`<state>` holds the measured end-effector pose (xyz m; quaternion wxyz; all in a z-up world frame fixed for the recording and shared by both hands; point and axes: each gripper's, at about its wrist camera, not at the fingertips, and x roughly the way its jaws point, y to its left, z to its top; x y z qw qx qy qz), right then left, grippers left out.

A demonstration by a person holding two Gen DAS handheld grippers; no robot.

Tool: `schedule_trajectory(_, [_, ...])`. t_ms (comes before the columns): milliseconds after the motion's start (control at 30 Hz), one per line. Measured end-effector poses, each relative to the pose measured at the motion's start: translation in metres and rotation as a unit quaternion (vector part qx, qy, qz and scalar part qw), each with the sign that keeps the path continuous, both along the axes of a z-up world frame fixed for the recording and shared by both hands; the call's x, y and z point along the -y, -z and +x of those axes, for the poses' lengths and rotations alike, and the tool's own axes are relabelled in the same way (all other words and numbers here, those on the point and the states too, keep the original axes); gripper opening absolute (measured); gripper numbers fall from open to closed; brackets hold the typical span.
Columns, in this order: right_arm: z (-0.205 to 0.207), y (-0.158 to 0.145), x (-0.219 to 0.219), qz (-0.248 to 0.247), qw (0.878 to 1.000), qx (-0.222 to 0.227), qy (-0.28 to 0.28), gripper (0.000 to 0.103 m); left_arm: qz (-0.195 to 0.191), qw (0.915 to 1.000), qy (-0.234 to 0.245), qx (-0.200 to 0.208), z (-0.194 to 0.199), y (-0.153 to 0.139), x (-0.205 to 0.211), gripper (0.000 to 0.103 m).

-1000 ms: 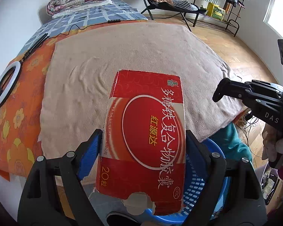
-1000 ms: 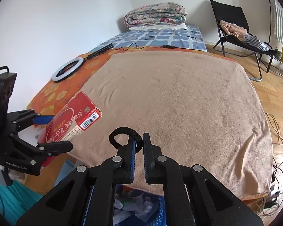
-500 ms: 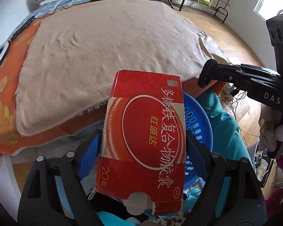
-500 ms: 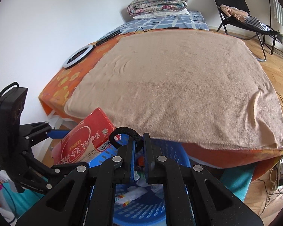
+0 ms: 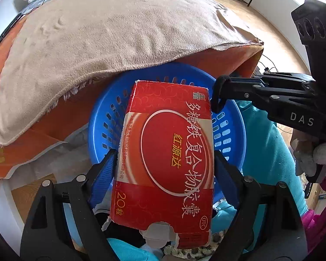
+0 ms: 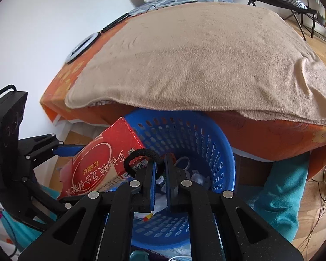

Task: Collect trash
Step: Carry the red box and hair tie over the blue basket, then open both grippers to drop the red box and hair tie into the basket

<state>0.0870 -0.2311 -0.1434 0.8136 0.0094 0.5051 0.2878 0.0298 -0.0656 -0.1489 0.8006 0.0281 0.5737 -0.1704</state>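
Left tool: clamped on the long sides of the red carton, lower centre of its own view.
Red carton: tilted above the near-left rim of the basket, not inside it; torn flap at its bottom edge.
Right tool: blue pads pressed nearly together on a black loop, a thin gap between them; centre of its view, over the basket.
Blue basket: round, perforated plastic, on the floor against the bed edge, centre of both views.
Basket contents: crumpled white scraps and small wrappers on the bottom.
Bed: upper frame, covered by a beige blanket over an orange sheet.
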Motion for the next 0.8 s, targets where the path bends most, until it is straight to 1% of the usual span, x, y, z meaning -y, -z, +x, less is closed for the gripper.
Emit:
schedule_trajectory(267, [0.001,0.012,0.002,-0.006,1.0,-0.011,0.004,0.006,-0.006,0.9999,-0.002,-0.014,0.0,0.009,-0.002,0.088])
schedule_trajectory(433, [0.002,0.015,-0.001,-0.005,1.0,-0.013,0.005,0.006,0.002,0.9998,0.004,-0.021,-0.001,0.014,0.003,0.088])
schedule_trajectory(567, [0.003,0.022,-0.002,-0.007,0.999,-0.035,0.003,0.007,0.002,0.9998,0.003,-0.018,-0.001,0.014,0.004,0.088])
schedule_trajectory(600, [0.004,0.025,-0.002,-0.009,0.999,-0.041,0.005,0.009,0.002,0.9998,0.001,-0.018,-0.001,0.014,0.005,0.088])
schedule_trajectory(633, [0.004,0.026,0.0,-0.011,0.999,-0.047,0.008,0.02,0.002,0.9998,0.0,-0.018,-0.001,0.014,0.004,0.088])
schedule_trajectory(667, [0.004,0.027,0.0,-0.011,0.999,-0.051,0.011,0.037,0.002,0.9998,-0.002,-0.018,-0.001,0.013,0.004,0.088])
schedule_trajectory(733, [0.003,0.028,0.003,-0.006,0.998,-0.052,0.019,0.054,0.002,0.9998,-0.004,-0.017,-0.001,0.013,0.003,0.088])
schedule_trajectory(800, [0.002,0.028,0.005,-0.007,0.998,-0.051,0.022,0.054,0.001,0.9998,-0.007,-0.018,-0.001,0.013,0.001,0.088])
